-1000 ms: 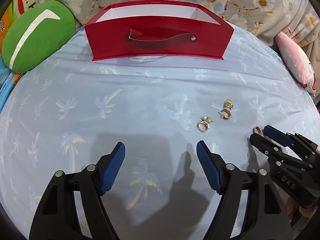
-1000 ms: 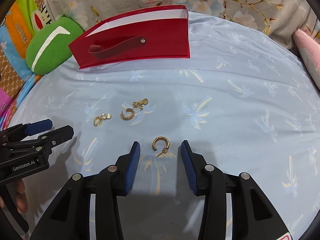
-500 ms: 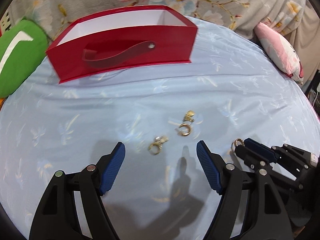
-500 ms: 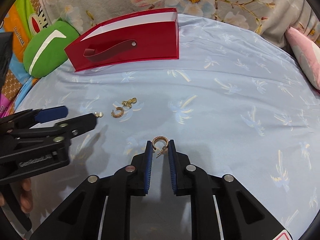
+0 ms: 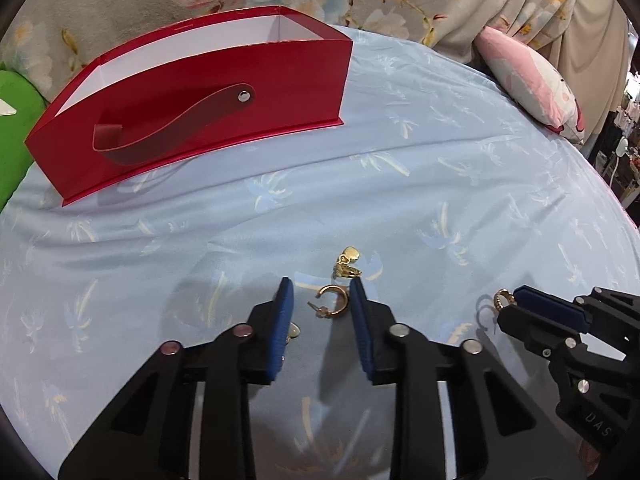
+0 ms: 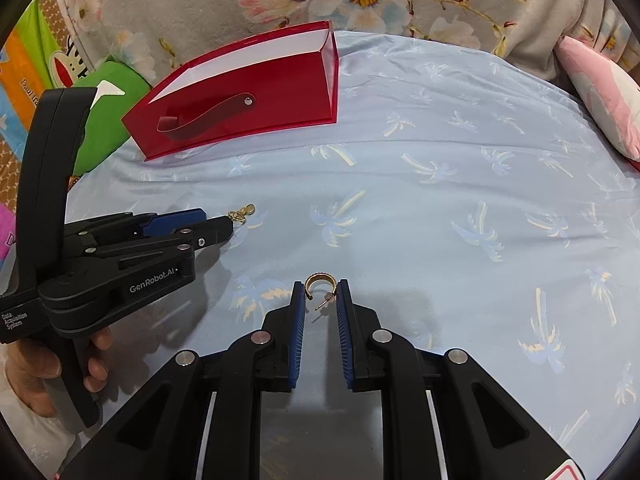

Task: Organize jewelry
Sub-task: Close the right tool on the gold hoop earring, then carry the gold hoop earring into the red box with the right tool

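Note:
A smooth gold hoop earring (image 5: 334, 302) lies on the blue sheet between the fingers of my left gripper (image 5: 321, 283). Its jaws are closing, and a gap still shows on the left side of the hoop. A gold heart-charm earring (image 5: 347, 263) lies just beyond the tips. A pearl earring (image 5: 295, 332) peeks out under the left finger. My right gripper (image 6: 320, 286) is shut on a ribbed gold hoop (image 6: 318, 278), low over the sheet. The same hoop (image 5: 502, 299) shows at the right gripper's tips (image 5: 509, 304) in the left wrist view. The red box (image 5: 200, 120) stands open at the back.
The light blue palm-print sheet (image 6: 440, 208) covers the bed. A green cushion (image 6: 106, 120) lies left of the red box (image 6: 248, 100), and a pink pillow (image 5: 532, 84) is at the right edge. A hand (image 6: 36, 364) holds the left gripper (image 6: 216, 218).
My left gripper slid right past the pearl earring to straddle the smooth hoop, and its jaws narrowed. My right gripper closed on the ribbed hoop and kept it.

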